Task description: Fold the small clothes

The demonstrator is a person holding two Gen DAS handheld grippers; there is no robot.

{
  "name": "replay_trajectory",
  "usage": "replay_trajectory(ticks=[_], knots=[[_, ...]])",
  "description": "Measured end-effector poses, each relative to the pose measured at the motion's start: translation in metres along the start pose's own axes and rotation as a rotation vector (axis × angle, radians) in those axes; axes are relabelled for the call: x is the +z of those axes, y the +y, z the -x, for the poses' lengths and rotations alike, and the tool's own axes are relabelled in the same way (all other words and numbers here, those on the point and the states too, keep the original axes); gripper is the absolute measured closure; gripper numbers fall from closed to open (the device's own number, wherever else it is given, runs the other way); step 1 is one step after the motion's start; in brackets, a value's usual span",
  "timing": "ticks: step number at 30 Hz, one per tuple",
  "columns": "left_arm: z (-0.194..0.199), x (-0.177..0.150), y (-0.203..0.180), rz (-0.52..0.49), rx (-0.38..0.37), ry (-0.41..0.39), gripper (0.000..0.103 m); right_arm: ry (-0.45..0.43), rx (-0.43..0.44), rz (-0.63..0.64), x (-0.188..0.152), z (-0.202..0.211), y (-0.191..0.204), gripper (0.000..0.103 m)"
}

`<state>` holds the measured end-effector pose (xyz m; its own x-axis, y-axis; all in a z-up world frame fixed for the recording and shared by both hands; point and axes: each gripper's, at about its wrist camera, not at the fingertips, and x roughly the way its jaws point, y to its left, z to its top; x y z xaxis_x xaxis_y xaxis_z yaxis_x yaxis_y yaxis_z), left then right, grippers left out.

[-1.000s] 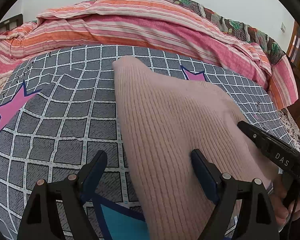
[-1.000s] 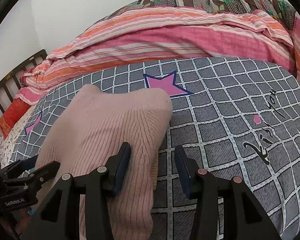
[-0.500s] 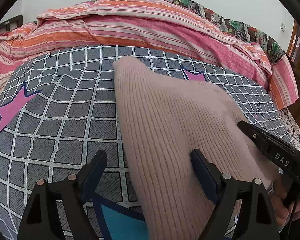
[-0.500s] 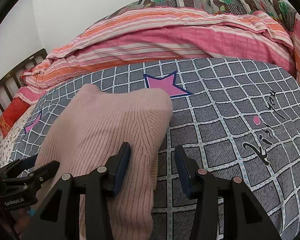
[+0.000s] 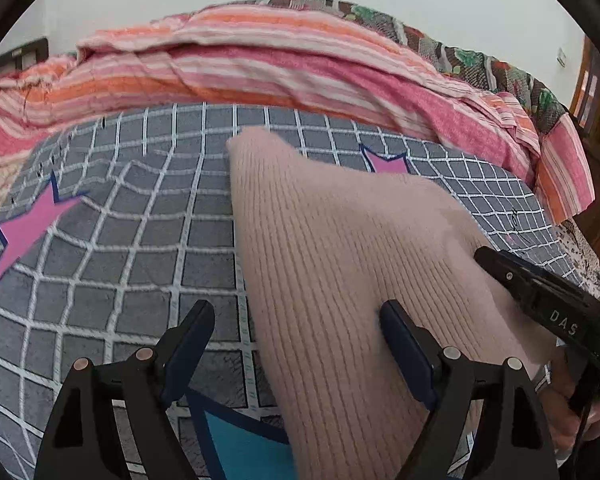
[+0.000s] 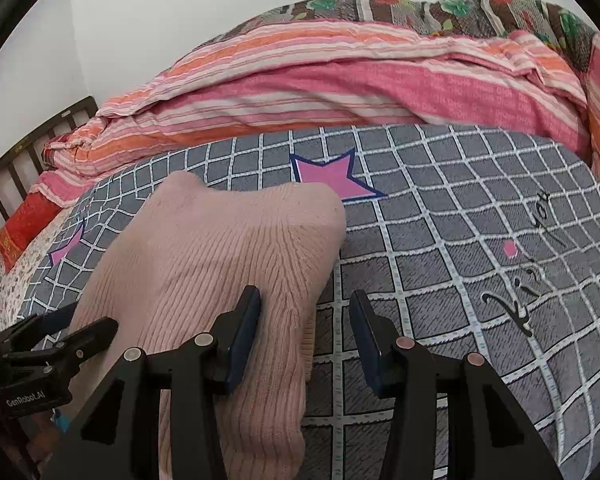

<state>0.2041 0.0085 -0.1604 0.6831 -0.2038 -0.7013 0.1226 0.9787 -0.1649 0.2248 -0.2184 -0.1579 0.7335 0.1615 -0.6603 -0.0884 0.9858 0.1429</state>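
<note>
Pink knit (image 5: 332, 264) lies on the checked bed (image 5: 148, 240), below the striped quilt (image 5: 300, 68). Left hand-held gripper (image 5: 296, 336) gapes wide astride its left edge; right hand-held gripper (image 6: 304, 332) gapes astride its right edge, neither gripping. Judged soft, light, limp, stretchy: pinch edges or corners.

A grey bedspread (image 6: 440, 216) with a white grid pattern covers the bed, spreading out ahead of and beneath both tongs. Pink stars (image 6: 332, 178) outlined in dark blue are printed on it, one ahead of the right tongs, along with black script lettering (image 6: 516, 300) to their right. A rumpled quilt (image 5: 260, 68) striped in pink, orange and white is heaped along the far edge. A dark wooden bed rail (image 6: 24, 168) stands far left, against a plain pale wall (image 6: 172, 12).
</note>
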Motion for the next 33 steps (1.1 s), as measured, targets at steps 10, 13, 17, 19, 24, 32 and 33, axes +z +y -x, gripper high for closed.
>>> replay_trajectory(ticks=[10, 13, 17, 19, 24, 32, 33], knots=[[0.012, 0.018, 0.013, 0.088, -0.026, -0.091, 0.021, -0.101, 0.116, -0.005, 0.014, 0.026, 0.007, 0.057], [0.007, 0.024, 0.015, 0.104, -0.019, -0.087, 0.021, -0.09, 0.156, 0.031, 0.013, 0.026, 0.016, 0.057], [-0.005, 0.029, 0.018, 0.126, 0.015, -0.065, 0.021, -0.042, 0.091, 0.117, 0.005, 0.013, 0.025, 0.053], [-0.009, 0.029, 0.021, 0.145, 0.039, -0.05, 0.021, 0.005, 0.066, 0.141, -0.001, 0.003, 0.025, 0.052], [-0.024, 0.03, 0.035, 0.223, 0.047, -0.005, 0.019, 0.046, 0.061, 0.168, -0.01, -0.007, 0.022, 0.051], [-0.032, 0.029, 0.021, 0.16, 0.14, -0.001, 0.018, 0.044, 0.023, 0.202, -0.012, -0.012, 0.028, 0.052], [-0.033, 0.029, 0.02, 0.159, 0.141, -0.004, 0.018, 0.045, 0.027, 0.198, -0.013, -0.012, 0.027, 0.052]])
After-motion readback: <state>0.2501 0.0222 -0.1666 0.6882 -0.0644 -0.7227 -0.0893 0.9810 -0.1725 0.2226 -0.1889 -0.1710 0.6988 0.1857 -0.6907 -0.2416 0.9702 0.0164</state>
